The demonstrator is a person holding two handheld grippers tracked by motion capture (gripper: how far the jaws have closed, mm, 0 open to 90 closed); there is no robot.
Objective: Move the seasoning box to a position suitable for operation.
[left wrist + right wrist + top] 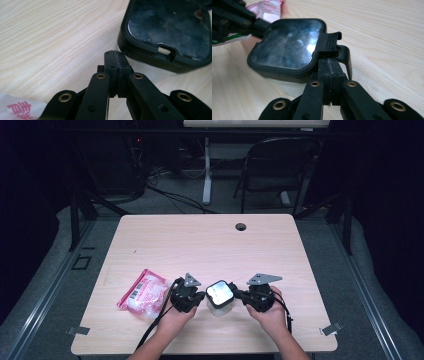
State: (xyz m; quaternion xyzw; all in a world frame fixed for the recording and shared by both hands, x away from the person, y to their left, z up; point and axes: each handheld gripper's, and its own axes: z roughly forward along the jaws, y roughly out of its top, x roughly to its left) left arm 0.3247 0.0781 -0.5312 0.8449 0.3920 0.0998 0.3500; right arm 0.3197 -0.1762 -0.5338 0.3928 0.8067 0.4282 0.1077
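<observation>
A small clear container with a glossy black lid (219, 292) stands near the table's front edge, between my two grippers. My left gripper (201, 296) is shut with nothing between its jaws, its tips beside the lid's left edge (166, 32). In the left gripper view its closed tips (115, 53) sit just short of the lid's rim. My right gripper (238, 294) is shut too. Its closed tips (329, 66) rest right under the lid's ribbed latch tab (329, 42). I cannot tell whether they touch it.
A pink and white packet (144, 292) lies on the wooden table (210, 245) left of my left hand. A cable hole (241, 226) sits near the far edge. A folding chair (277, 165) stands on the floor beyond the table.
</observation>
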